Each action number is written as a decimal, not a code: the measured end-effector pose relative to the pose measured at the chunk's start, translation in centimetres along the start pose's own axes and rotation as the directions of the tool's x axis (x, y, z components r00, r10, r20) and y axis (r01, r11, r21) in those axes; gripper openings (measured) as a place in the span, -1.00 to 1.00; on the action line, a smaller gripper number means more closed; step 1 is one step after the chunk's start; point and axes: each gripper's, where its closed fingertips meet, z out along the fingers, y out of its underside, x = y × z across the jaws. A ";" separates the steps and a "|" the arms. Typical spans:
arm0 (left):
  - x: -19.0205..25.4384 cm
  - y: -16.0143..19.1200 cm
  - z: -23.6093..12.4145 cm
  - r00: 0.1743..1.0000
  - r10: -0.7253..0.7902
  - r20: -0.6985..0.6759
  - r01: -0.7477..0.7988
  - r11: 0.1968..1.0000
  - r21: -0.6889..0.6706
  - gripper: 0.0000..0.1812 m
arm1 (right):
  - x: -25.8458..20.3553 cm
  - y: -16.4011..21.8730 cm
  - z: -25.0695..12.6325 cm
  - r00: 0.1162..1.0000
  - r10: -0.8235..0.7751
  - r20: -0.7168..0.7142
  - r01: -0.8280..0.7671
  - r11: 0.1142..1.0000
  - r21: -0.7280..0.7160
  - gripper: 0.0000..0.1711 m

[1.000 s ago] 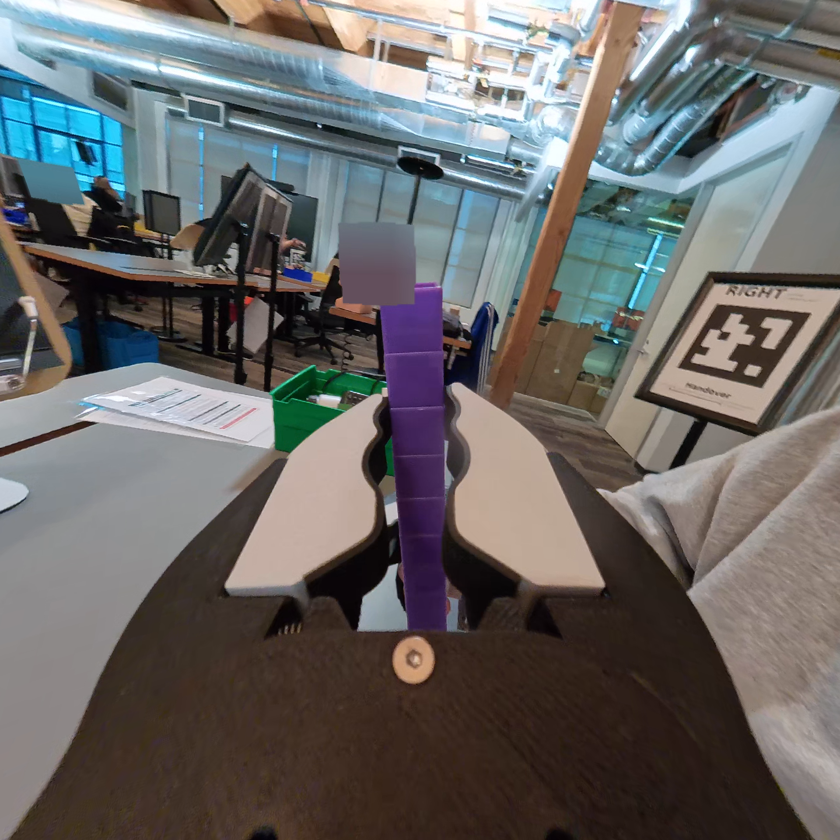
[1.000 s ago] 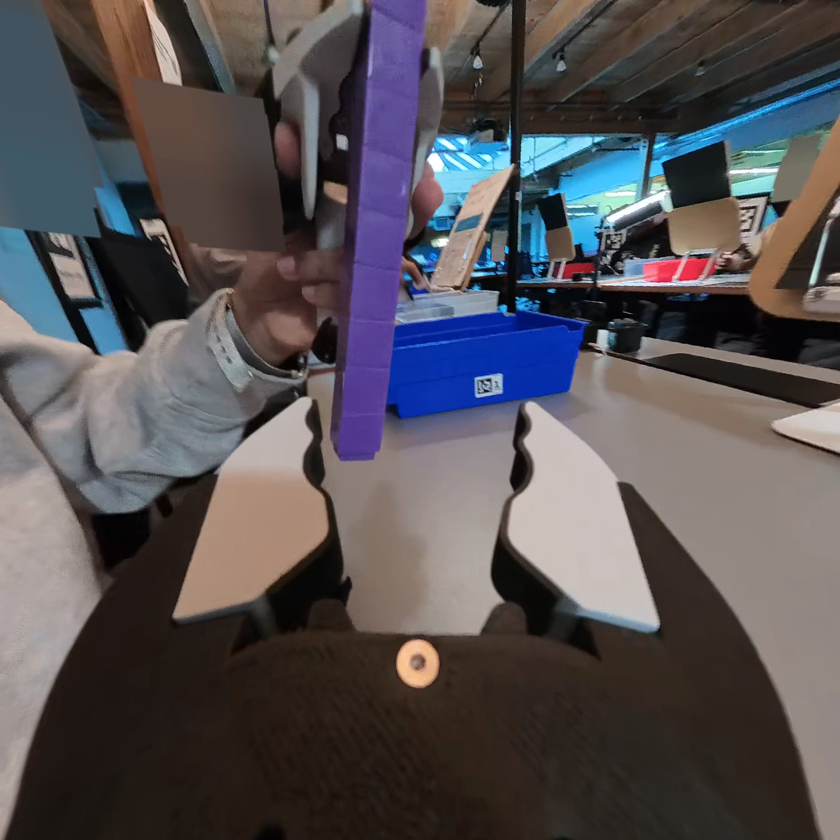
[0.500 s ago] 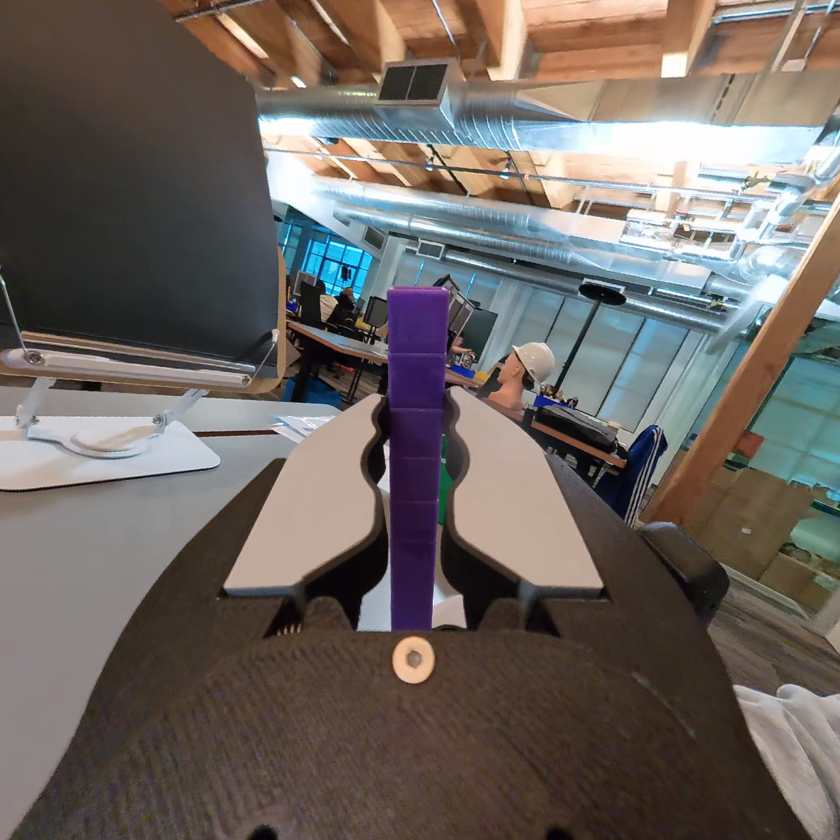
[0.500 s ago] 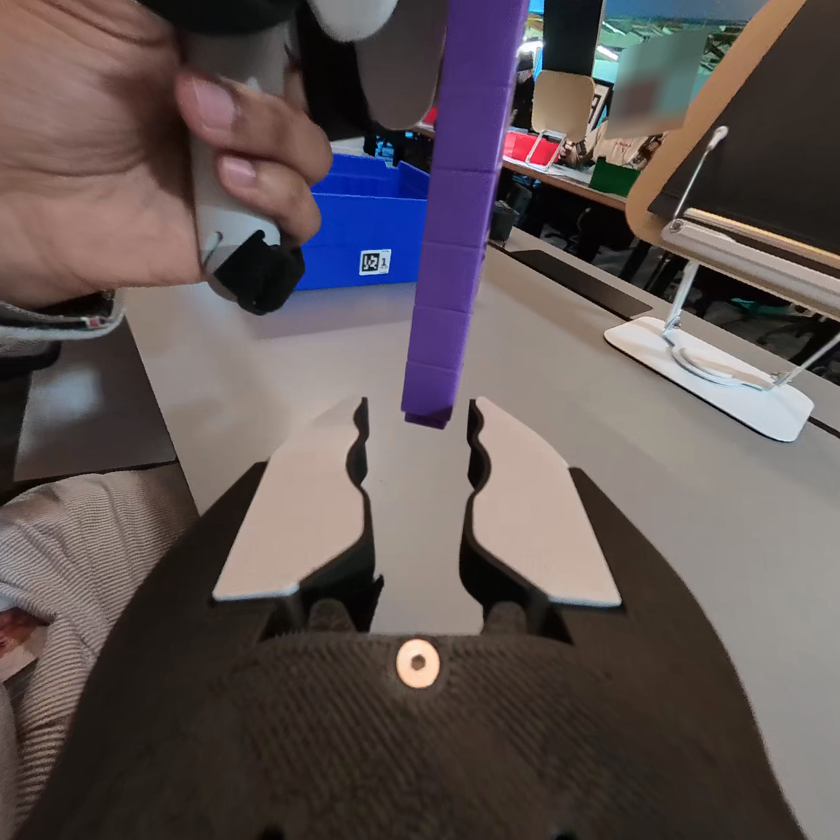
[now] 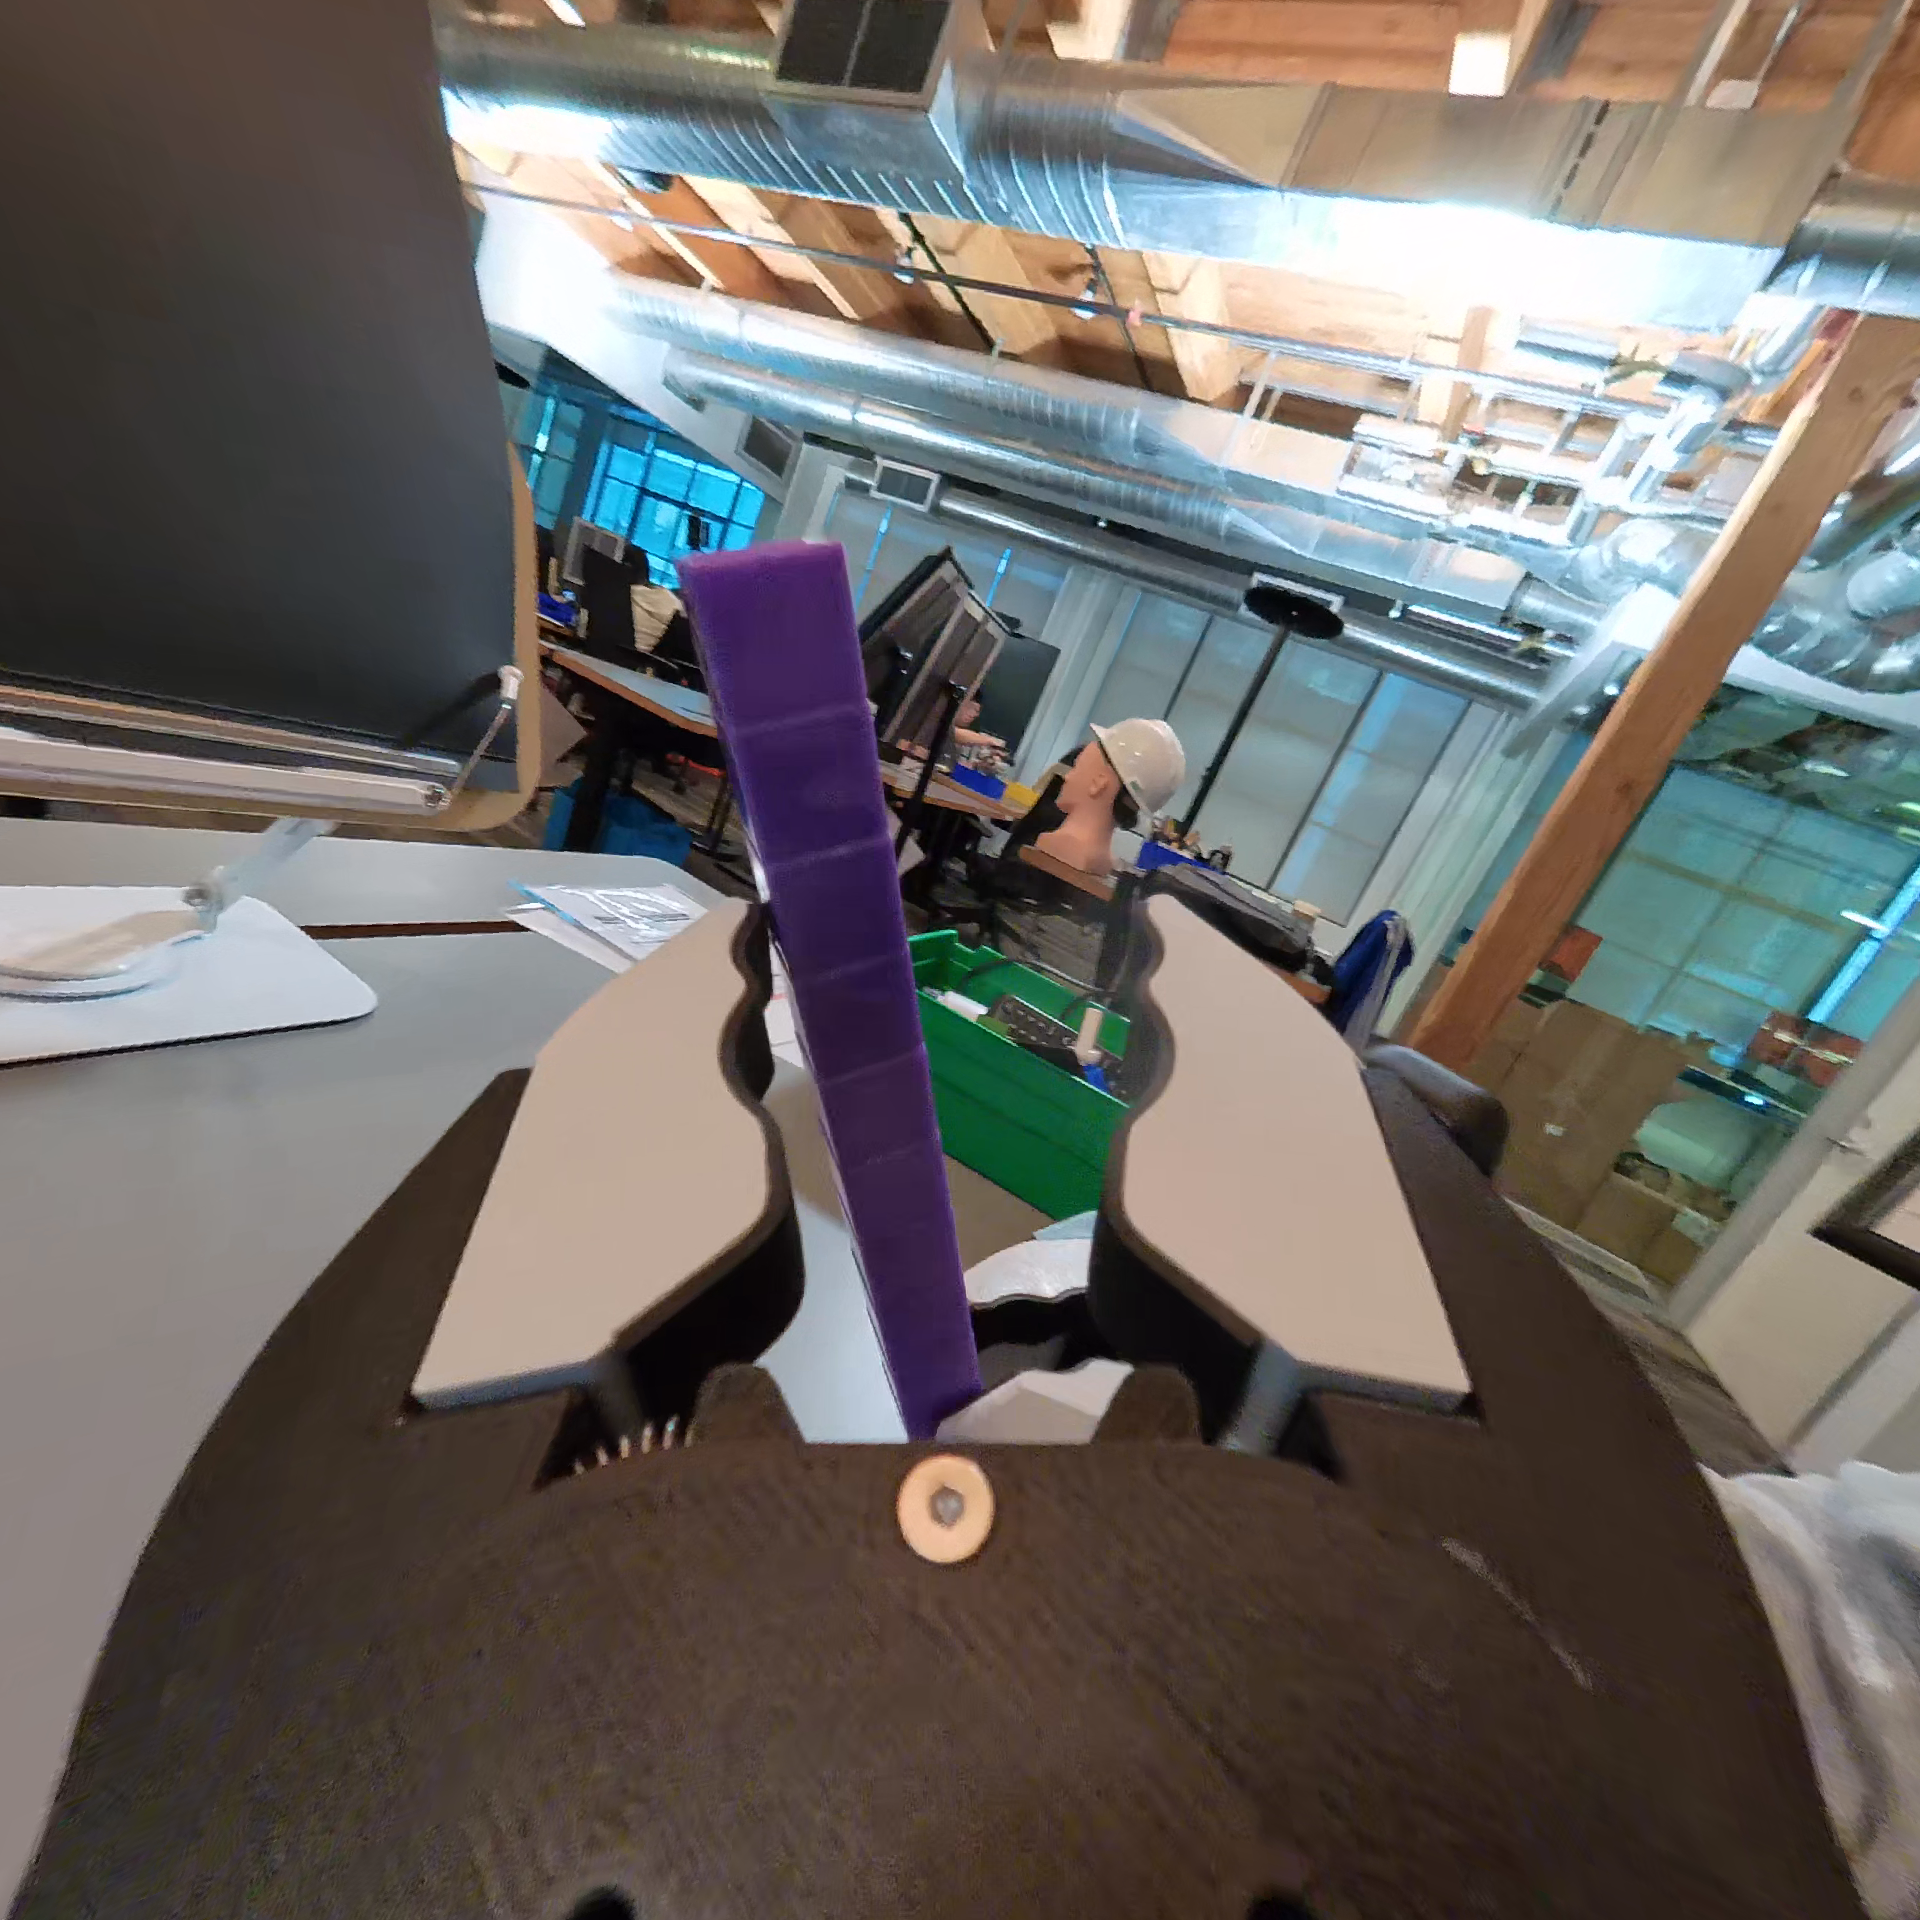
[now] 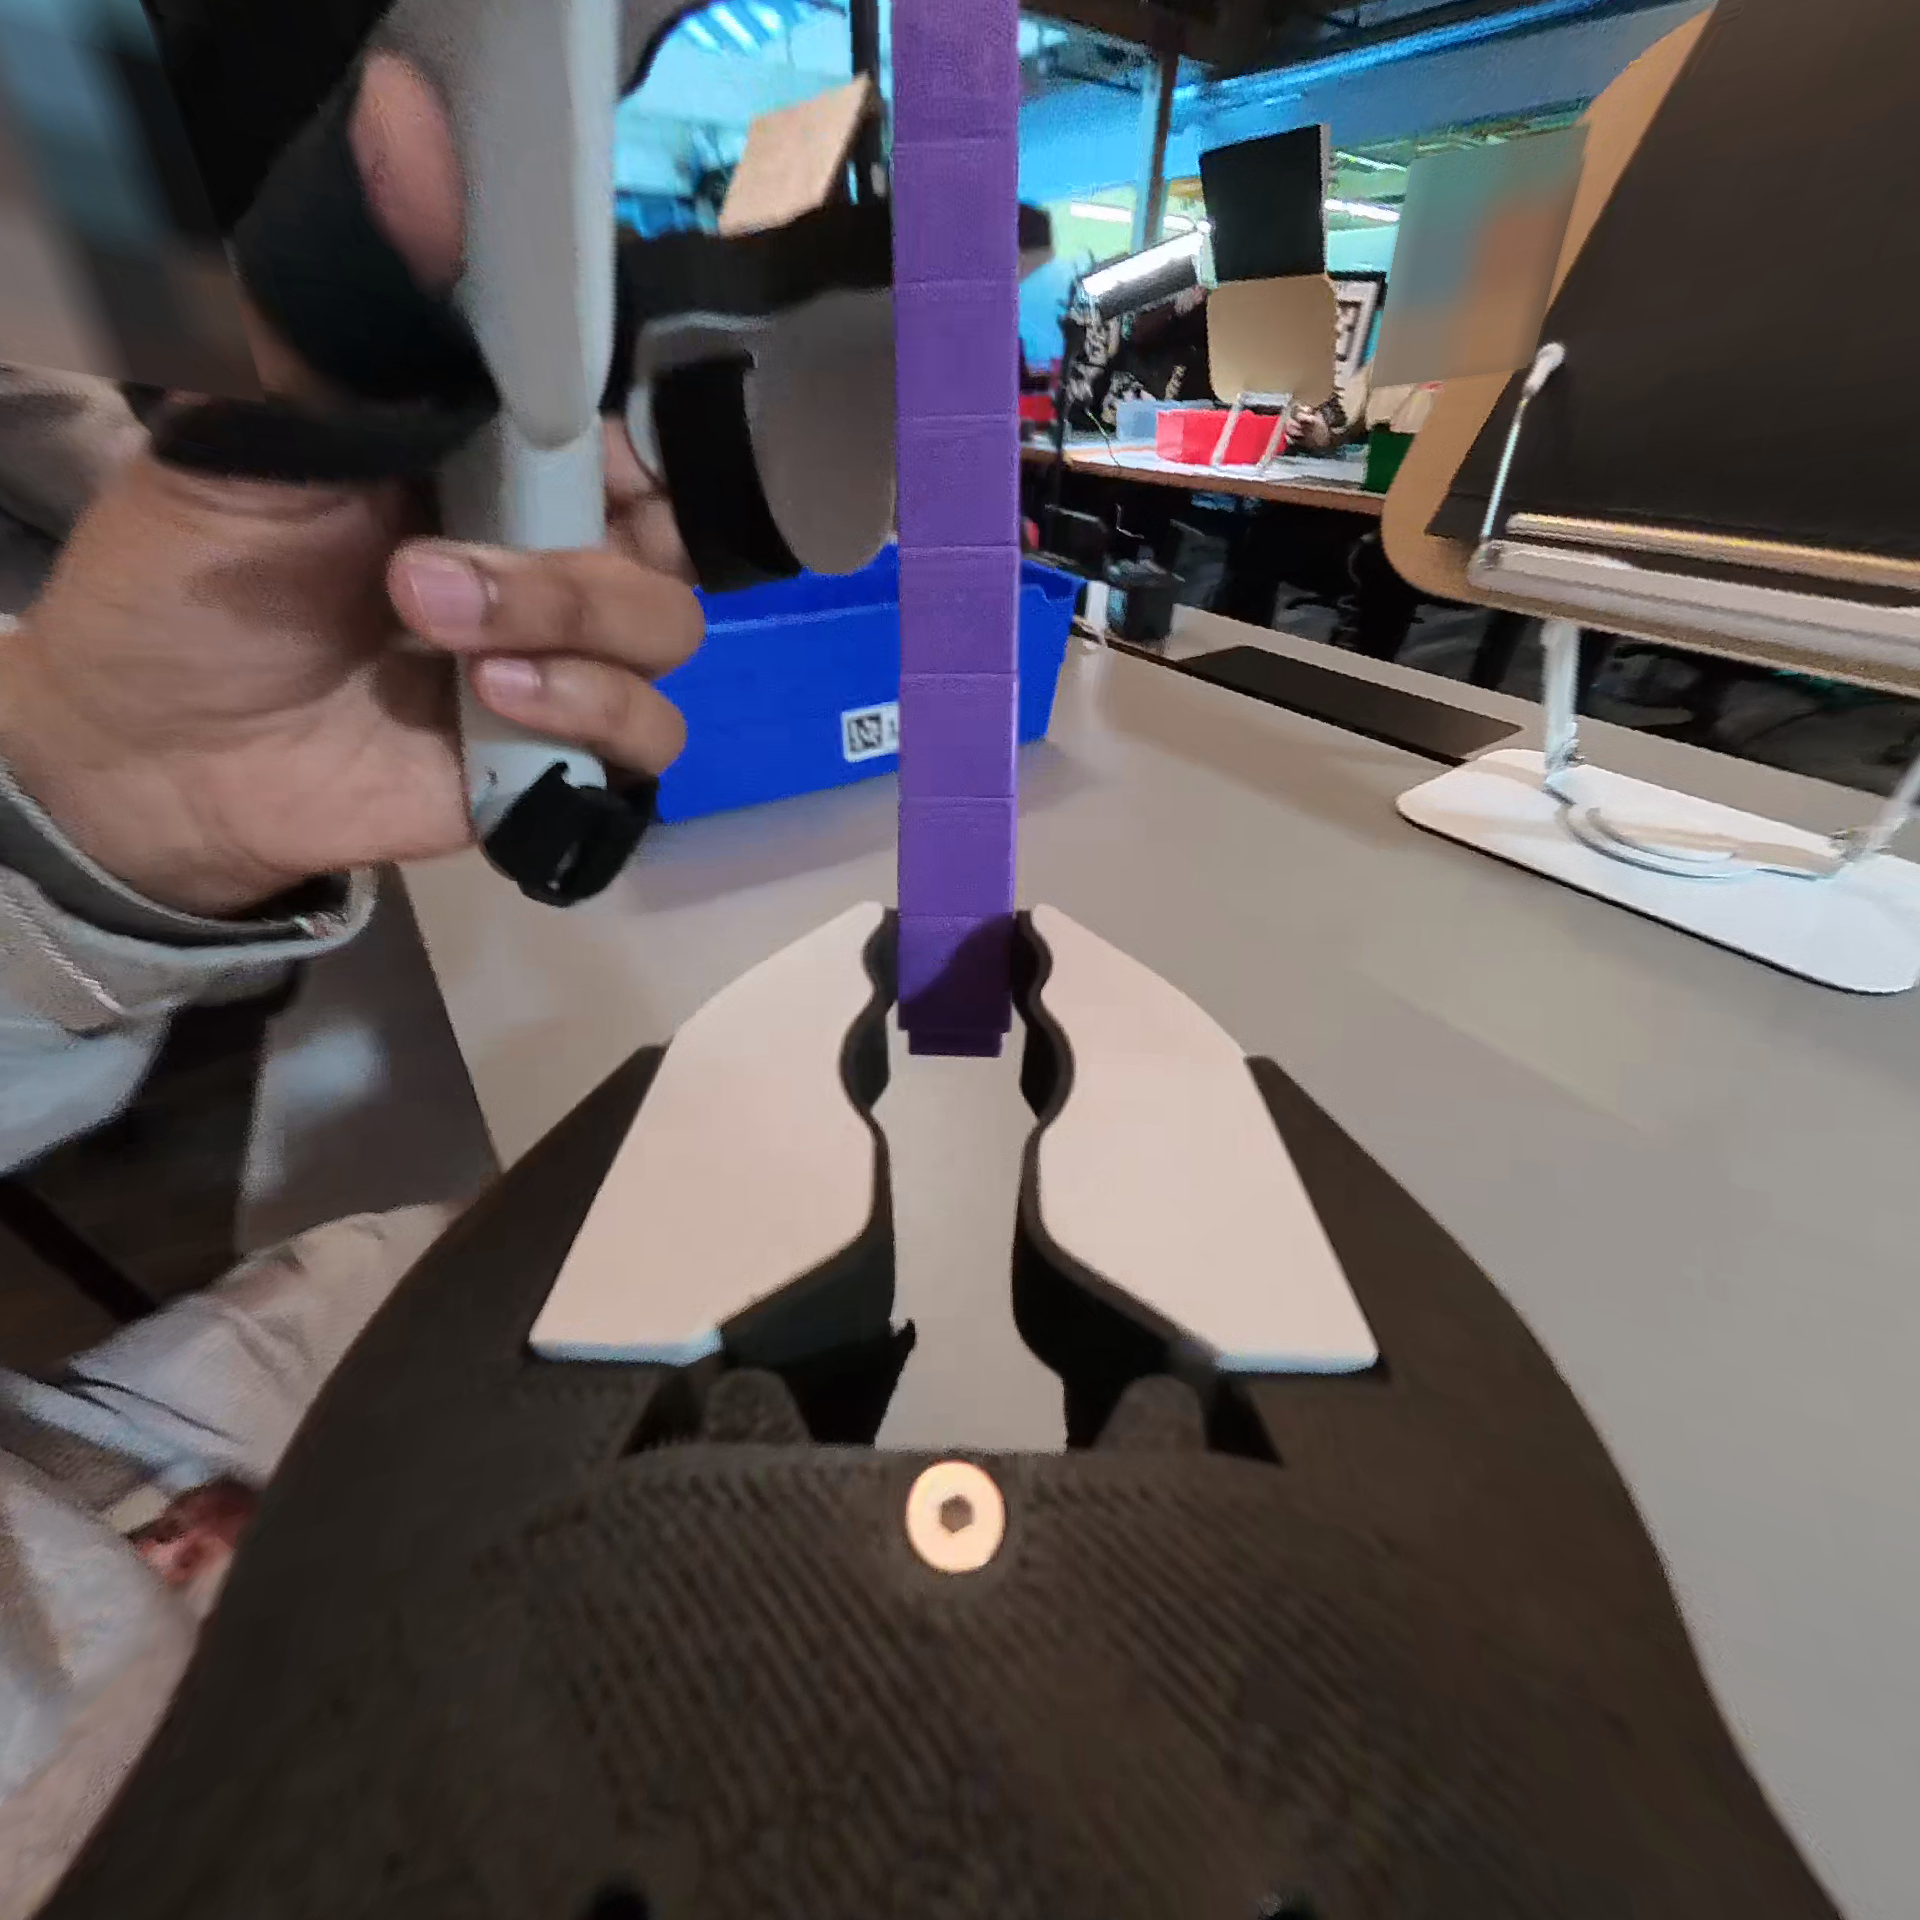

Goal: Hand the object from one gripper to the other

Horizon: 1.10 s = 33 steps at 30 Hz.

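Item: purple block bar (image 6: 954,499), 1 piece, long axis upright. Lower end sat clamped between the tips of the right hand-held gripper (image 6: 954,977), above the table (image 6: 1299,1039). Left hand-held gripper (image 5: 940,997) stood wide, bar leaning loose between its fingers (image 5: 1236,1122), touching neither visibly. Right was nearer; judged next: left withdraws along the bar.

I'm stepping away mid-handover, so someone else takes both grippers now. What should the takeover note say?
Left gripper: open, the purple block stick leaning loose between its fingers.
Right gripper: shut on the stick's lower end, fingertips only.
Done: the right gripper has the grip and the left has let go.
Left: draw the left gripper clear of the stick, over the grey table.
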 end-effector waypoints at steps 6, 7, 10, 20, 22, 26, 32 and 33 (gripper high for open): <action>1.2 0.5 0.4 0.992 -0.050 -0.120 0.048 0.999 -0.021 -0.18 | -0.2 -1.7 -1.0 0.947 0.258 0.193 -0.285 0.950 0.130 -0.75; 1.5 0.4 0.4 0.988 -0.053 -0.142 0.051 0.999 -0.019 -0.18 | -0.2 -2.0 -1.1 0.924 0.303 0.234 -0.341 0.929 0.146 -0.75; 1.6 0.0 0.3 0.985 -0.047 -0.165 0.045 0.999 -0.014 -0.20 | -0.1 -2.5 -1.6 0.848 0.408 0.338 -0.481 0.860 0.171 -0.75; 1.9 -1.1 -0.3 0.961 -0.102 -0.256 0.095 0.995 -0.039 -0.32 | -2.7 -3.8 -2.2 0.738 0.388 0.552 -0.557 0.812 0.175 -0.76; 2.6 -1.5 -0.6 0.944 -0.114 -0.309 0.104 0.993 -0.049 -0.40 | -3.5 -3.7 -2.1 0.734 0.369 0.570 -0.541 0.825 0.163 -0.76; 3.5 -2.3 -1.2 0.921 -0.119 -0.370 0.102 0.993 -0.064 -0.70 | -4.4 -3.6 -1.9 0.730 0.348 0.588 -0.520 0.842 0.147 -0.76; 3.3 -1.9 -1.3 0.932 -0.079 -0.354 0.047 0.994 -0.098 -0.77 | -4.7 -3.0 -1.4 0.781 0.303 0.547 -0.454 0.876 0.163 -0.76; 3.3 -1.7 -1.2 0.933 -0.076 -0.351 0.040 0.993 -0.108 -0.77 | -4.5 -2.8 -1.3 0.792 0.298 0.533 -0.442 0.882 0.165 -0.69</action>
